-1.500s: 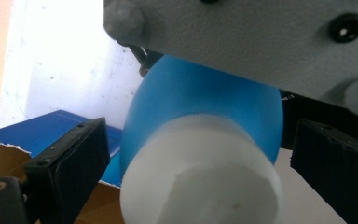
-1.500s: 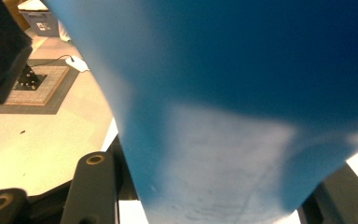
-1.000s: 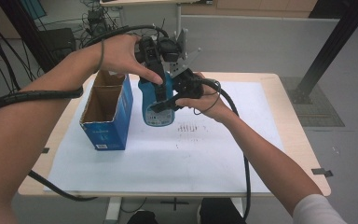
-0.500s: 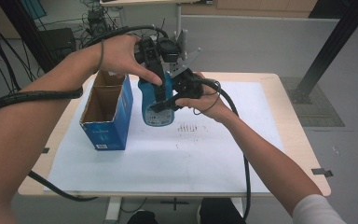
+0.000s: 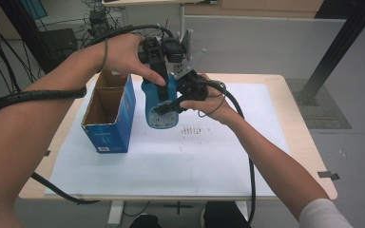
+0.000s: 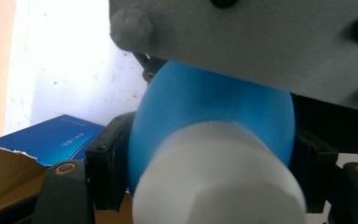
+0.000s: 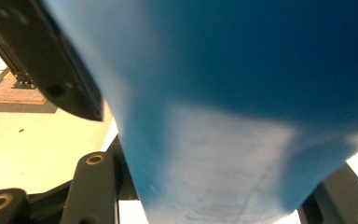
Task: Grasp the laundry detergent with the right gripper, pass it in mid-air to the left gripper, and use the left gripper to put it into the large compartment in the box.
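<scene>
Blue bottle (image 5: 160, 107) stands roughly upright, white cap (image 6: 219, 179) topmost.

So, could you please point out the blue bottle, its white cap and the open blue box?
blue bottle (image 5: 160, 114), high view, on its labelled front.
white cap (image 6: 219, 179), left gripper view, on its side.
open blue box (image 5: 110, 135), high view, on its near wall.

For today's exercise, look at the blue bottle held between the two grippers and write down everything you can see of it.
The blue bottle looks like smooth plastic, with a rounded shoulder and a white ribbed screw cap still on. A label with pale print covers its lower front. It is held upright above the white mat, right of the open blue carton. The left hand-held gripper, whose jaws have just been closing, now clamps the shoulder just below the cap; the right hand-held gripper is shut on its body.
</scene>
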